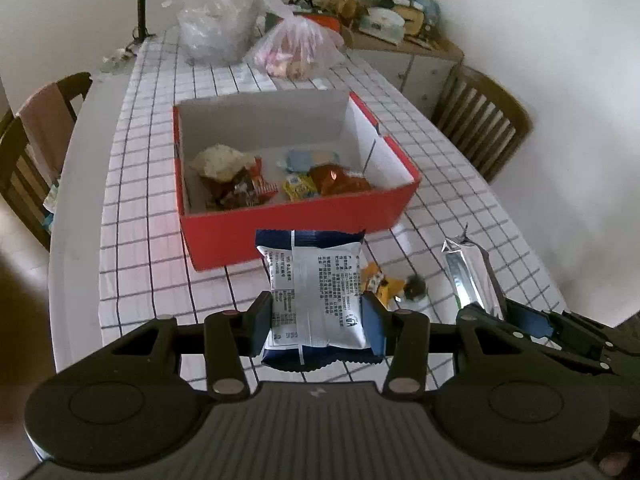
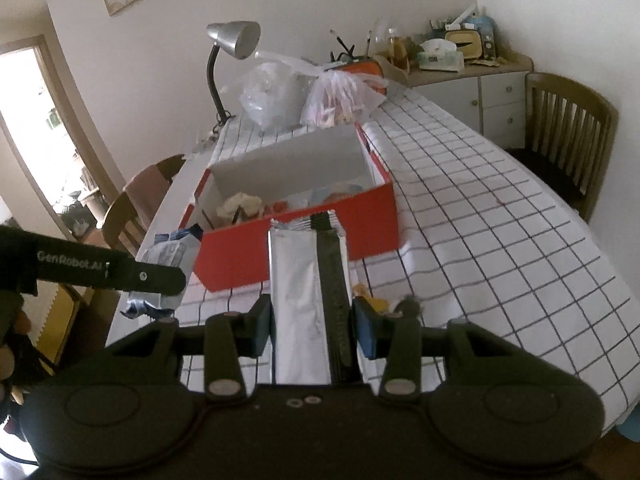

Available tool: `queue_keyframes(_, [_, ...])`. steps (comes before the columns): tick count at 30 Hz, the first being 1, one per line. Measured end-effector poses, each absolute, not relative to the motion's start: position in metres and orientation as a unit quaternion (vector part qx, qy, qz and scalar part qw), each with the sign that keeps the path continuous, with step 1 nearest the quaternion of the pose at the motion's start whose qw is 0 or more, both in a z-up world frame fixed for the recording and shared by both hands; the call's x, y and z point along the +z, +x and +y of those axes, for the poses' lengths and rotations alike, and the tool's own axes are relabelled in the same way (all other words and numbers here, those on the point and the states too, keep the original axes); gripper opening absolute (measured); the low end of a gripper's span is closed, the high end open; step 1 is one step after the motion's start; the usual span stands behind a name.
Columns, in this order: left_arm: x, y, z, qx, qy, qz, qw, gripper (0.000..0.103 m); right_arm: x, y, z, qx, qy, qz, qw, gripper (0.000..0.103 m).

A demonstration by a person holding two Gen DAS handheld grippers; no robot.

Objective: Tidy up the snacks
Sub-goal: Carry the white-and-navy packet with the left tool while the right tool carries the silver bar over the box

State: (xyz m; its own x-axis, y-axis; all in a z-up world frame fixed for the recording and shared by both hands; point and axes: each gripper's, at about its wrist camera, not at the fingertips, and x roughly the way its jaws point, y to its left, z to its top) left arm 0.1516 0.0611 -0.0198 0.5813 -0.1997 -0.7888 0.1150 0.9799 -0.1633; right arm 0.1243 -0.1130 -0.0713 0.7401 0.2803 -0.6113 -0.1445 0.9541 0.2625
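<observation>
Your left gripper (image 1: 318,320) clamped on a blue-and-white snack packet (image 1: 316,292), your right gripper (image 2: 313,326) clamped on a silver pouch (image 2: 300,300), both held above the checked tablecloth (image 2: 500,248) just before the red box (image 1: 288,220) of snacks

My left wrist camera sits just behind my left fingers (image 1: 276,320), tilted steeply down over the near end of the worktop (image 1: 132,208), with the red box (image 1: 296,216) close ahead. My right wrist camera looks along my right fingers (image 2: 364,332) from further right, angled less steeply (so more wall shows). Both views share the red box (image 2: 300,248), the desk lamp (image 2: 234,40), the plastic bags (image 1: 296,46) and the far cabinet (image 2: 480,92). Each view catches the other gripper at its edge.
</observation>
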Motion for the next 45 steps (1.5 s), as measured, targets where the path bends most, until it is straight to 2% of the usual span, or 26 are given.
queue_keyframes(12, [0.012, 0.179, 0.07, -0.074, -0.06, 0.409, 0.907, 0.046, -0.04, 0.178, -0.113, 0.136, 0.086, 0.328, 0.931, 0.041])
queue_keyframes(21, [0.016, 0.239, 0.086, -0.043, -0.07, 0.415, 0.906, 0.046, -0.027, 0.257, -0.1, 0.162, 0.045, 0.331, 0.929, 0.041])
queue_keyframes(33, [-0.028, 0.327, 0.093, -0.003, -0.066, 0.475, 0.878, 0.046, -0.057, 0.363, -0.08, 0.174, 0.0, 0.378, 0.909, 0.041])
queue_keyframes(45, [-0.064, 0.376, 0.091, 0.035, -0.049, 0.51, 0.858, 0.046, -0.105, 0.408, -0.062, 0.199, -0.051, 0.435, 0.877, 0.041])
